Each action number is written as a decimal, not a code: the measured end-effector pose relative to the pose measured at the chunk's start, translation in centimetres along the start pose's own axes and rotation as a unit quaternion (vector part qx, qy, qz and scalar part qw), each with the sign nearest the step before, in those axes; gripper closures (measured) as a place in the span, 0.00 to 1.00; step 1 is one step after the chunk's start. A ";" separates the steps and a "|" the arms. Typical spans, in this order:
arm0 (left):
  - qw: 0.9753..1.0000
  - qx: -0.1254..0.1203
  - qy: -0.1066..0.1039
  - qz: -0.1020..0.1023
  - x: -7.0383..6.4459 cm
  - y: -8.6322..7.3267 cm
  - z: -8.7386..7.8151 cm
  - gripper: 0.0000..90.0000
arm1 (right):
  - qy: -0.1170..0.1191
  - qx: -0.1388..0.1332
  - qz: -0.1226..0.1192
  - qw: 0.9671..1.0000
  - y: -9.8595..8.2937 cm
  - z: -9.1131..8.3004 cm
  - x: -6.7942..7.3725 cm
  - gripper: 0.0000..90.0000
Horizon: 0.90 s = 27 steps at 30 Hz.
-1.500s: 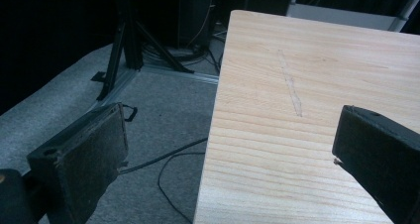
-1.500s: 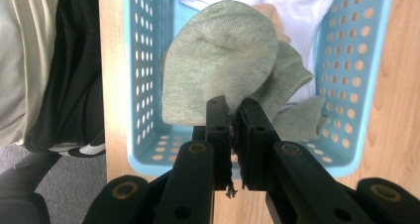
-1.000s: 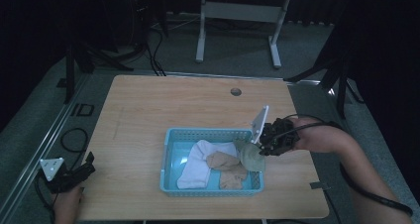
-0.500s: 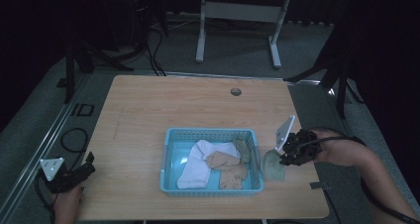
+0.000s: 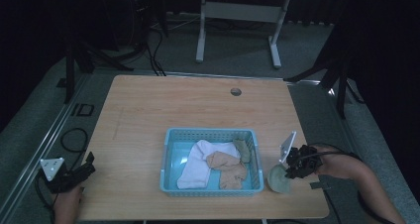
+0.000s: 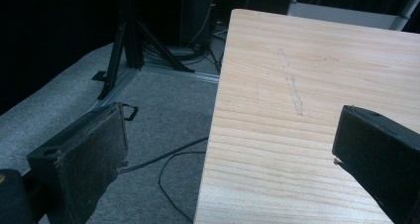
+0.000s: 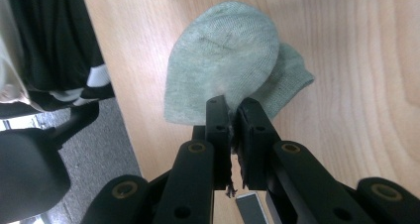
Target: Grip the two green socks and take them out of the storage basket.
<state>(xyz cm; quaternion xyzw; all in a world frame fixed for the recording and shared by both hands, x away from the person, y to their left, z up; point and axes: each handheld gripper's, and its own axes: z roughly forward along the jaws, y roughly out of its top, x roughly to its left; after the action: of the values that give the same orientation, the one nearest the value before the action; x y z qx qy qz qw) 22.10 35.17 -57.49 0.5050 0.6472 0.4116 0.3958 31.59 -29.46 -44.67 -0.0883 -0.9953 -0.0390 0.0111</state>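
Since a second ago we have carried our right gripper (image 5: 293, 170) out of the light blue plastic basket (image 5: 171, 157) and past its right wall; half a second ago it hung just beyond that wall, and now it sits lower, over the near right part of the pale wooden table (image 5: 148, 110). Its jaws are clamped on the pale green knitted sock (image 7: 223, 60), pinching a fold at the nearer edge. Just ahead of the jaws, in the right gripper view, the sock spreads on the wood as a rounded, bunched dome with a second layer peeking out to one side; the knit looks fine and slightly fuzzy. In the high view the same sock (image 5: 279, 179) lies just beside the basket's right wall, outside it.

Our left gripper (image 5: 74, 174) has not moved: it rests at the table's near left corner, jaws spread wide and holding nothing, one over the wood and one over the grey carpet floor (image 6: 148, 120).

Farther off, the basket holds a white sock (image 5: 198, 162) and a tan crumpled cloth (image 5: 228, 167).
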 end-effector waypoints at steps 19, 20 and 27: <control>1.000 0.002 0.000 0.000 0.0 0.0 0.0 0.01 | -0.016 0.031 0.039 0.999 -1.1 2.6 -2.1 0.78; 1.000 0.002 0.000 0.000 0.0 0.0 0.0 0.01 | -0.016 0.031 0.039 0.999 -1.1 2.6 -2.1 0.78; 1.000 0.002 0.000 0.000 0.0 0.0 0.0 0.01 | -0.048 0.020 0.026 0.998 1.1 -0.9 -2.3 0.77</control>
<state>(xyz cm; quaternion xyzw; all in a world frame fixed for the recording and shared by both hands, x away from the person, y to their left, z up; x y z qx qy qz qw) 22.12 35.16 -57.48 0.5061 0.6479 0.4102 0.3948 34.03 -28.84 -43.80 -0.1158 -0.9926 -0.0149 -0.0343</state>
